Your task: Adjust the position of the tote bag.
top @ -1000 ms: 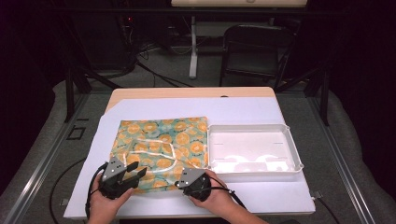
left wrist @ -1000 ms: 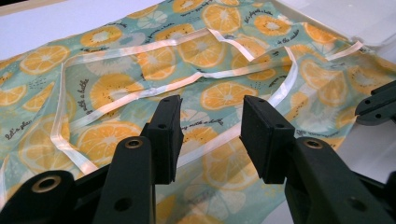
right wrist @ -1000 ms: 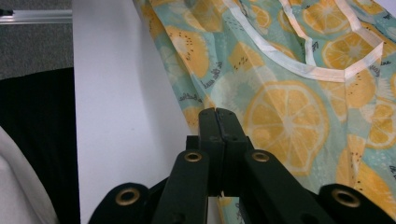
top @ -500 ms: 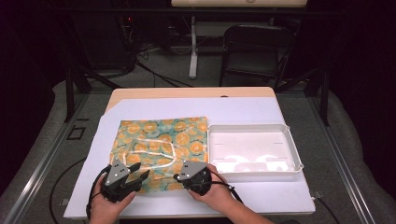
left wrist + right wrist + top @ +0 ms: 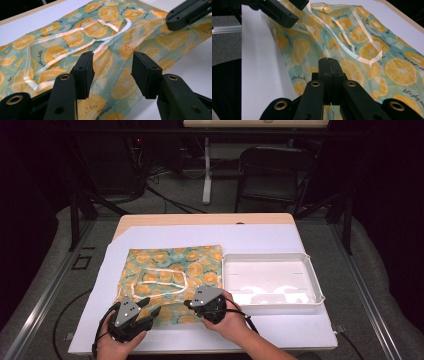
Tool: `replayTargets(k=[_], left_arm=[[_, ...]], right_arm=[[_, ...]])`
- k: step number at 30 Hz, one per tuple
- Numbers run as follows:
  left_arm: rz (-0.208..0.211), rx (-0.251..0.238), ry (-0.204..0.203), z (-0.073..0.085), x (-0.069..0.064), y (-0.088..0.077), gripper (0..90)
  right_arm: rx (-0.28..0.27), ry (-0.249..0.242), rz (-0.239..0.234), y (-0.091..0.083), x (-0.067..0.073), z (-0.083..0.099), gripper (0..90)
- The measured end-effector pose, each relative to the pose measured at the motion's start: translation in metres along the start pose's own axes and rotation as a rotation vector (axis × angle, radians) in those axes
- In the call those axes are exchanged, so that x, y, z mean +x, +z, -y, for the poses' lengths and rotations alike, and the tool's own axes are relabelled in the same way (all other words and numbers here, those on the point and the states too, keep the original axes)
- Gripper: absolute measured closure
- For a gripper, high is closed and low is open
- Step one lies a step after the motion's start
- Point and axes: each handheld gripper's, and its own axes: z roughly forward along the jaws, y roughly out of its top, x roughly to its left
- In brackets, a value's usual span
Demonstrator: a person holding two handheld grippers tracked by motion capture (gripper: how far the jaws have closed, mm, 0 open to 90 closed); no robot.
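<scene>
A teal cloth bag printed with orange slices lies flat on the white mat, its pale ribbon handle looped on top. My left gripper hovers at the bag's near edge. Its jaws have just been opening and stand apart in the left gripper view, with the cloth rising between them untouched by the pads. My right gripper is at the same near edge, further right. Its jaws are pressed together on a pinch of the cloth, which rises in folds toward them.
A white rectangular tray sits right of the bag, almost touching it. The white mat covers a wooden table. A dark chair and stands are behind the table, with cables on the floor.
The left gripper's jaws have spread wider over the bag's near edge. Both hands have stayed almost in place.
</scene>
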Motion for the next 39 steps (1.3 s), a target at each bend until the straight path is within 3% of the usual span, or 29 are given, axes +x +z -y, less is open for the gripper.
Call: replayTargets(k=[10, 14, 24, 39], left_arm=[[0.0, 0.02, -0.009, 0.004, 0.0, 0.001, 52.6], [0.005, 0.04, 0.014, 0.005, -0.004, 0.006, 53.3], [-0.046, 0.06, 0.041, 0.007, -0.005, 0.011, 56.3], [-0.072, 0.092, 0.022, 0.009, -0.003, 0.011, 67.9]], right_arm=[[-0.024, 0.004, 0.007, -0.002, -0.001, -0.002, 90.0], [-0.03, 0.007, 0.009, -0.002, -0.002, -0.002, 90.0], [-0.043, 0.008, 0.015, -0.005, -0.003, -0.003, 90.0], [-0.062, 0.012, 0.027, -0.009, -0.005, -0.003, 90.0]])
